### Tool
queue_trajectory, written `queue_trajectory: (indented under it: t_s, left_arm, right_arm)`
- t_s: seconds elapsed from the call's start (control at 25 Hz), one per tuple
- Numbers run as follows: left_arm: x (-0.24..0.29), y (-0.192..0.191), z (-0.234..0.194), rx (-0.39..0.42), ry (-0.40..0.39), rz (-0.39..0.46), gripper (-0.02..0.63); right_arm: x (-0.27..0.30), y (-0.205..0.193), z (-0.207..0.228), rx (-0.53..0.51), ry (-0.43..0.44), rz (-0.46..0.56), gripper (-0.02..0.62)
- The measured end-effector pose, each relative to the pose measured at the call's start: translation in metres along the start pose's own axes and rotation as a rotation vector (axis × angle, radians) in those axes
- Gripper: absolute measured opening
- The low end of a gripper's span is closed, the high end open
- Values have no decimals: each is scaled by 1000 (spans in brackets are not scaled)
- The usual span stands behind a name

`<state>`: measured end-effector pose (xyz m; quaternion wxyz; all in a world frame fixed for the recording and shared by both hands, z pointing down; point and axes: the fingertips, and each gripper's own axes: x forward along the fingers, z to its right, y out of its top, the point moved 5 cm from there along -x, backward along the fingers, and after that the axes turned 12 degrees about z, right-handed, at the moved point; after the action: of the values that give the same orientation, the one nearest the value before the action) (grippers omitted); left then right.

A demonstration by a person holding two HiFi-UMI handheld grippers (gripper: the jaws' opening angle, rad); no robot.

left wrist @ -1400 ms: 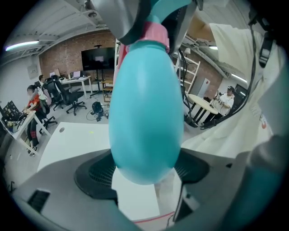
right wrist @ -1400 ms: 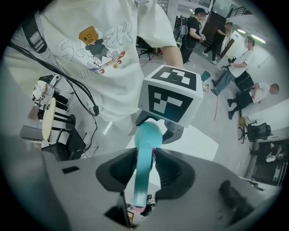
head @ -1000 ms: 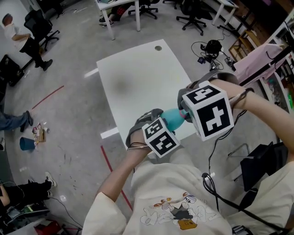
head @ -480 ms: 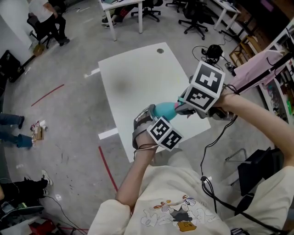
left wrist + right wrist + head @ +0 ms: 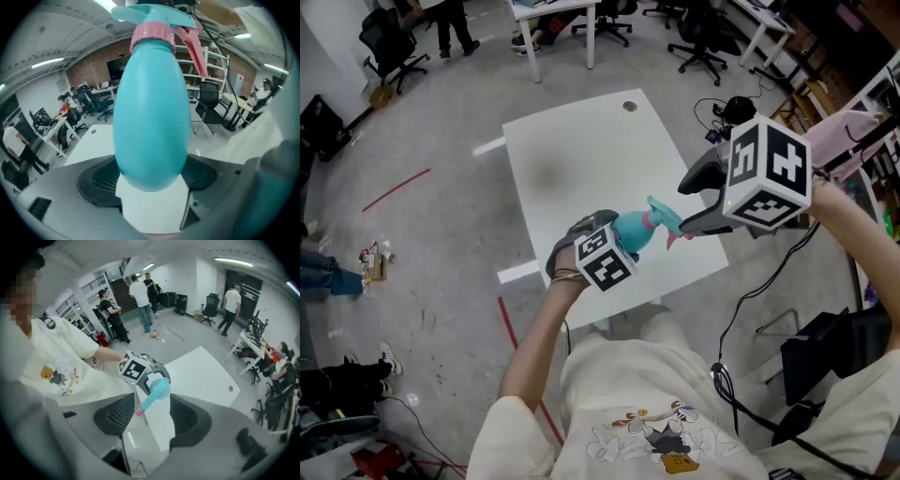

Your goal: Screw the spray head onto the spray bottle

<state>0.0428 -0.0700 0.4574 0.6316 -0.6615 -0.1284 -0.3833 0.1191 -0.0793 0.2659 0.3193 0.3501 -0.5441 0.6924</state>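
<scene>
One spray bottle [image 5: 151, 117] in left gripper [image 5: 609, 239], right gripper [image 5: 689, 206] just opened, empty

Turquoise bottle [image 5: 628, 232]; spray head [image 5: 662, 216] turquoise as well, with pink collar and pink trigger. Plain white worktop [image 5: 581, 141] over grey floor [image 5: 431, 253] marked with red lines. Dark grey left tongs [image 5: 617, 242] and right tongs [image 5: 694, 202], each topped with white faces patterned in black squares. Cream shirt [image 5: 656, 394] with cartoon print.
</scene>
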Motion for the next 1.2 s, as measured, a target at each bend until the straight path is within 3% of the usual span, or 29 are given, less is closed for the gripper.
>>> queue_trajectory:
  t_s: [0.16,0.28,0.4,0.48,0.68,0.84,1.08,1.2]
  left_arm:
    - [0,-12,3,171,-281,16,402]
    - [4,-14,11,226,-475,76,402]
    - [8,-15,20,284,-589,96,402]
    - [11,-18,27,332,-640,76,402]
    - [22,-24,40,432,-734,6,402]
    - [29,-22,48,500,-789,-33,402]
    - [33,-20,48,438,-836,5,402]
    - [32,-14,47,451,-832,12,402]
  right_arm:
    - [-4,12,-11,-327,38,-15,230]
    - [9,0,-23,-603,85,-75,230]
    - [27,-11,-31,-813,74,-137,230]
    - [36,-13,-37,-892,79,-153,230]
    - [59,-23,-48,-978,175,-249,230]
    - [73,-43,-54,-982,250,-301,230]
    - [87,-60,-55,-962,275,-280,227]
    - [90,-60,-53,-958,268,-271,221]
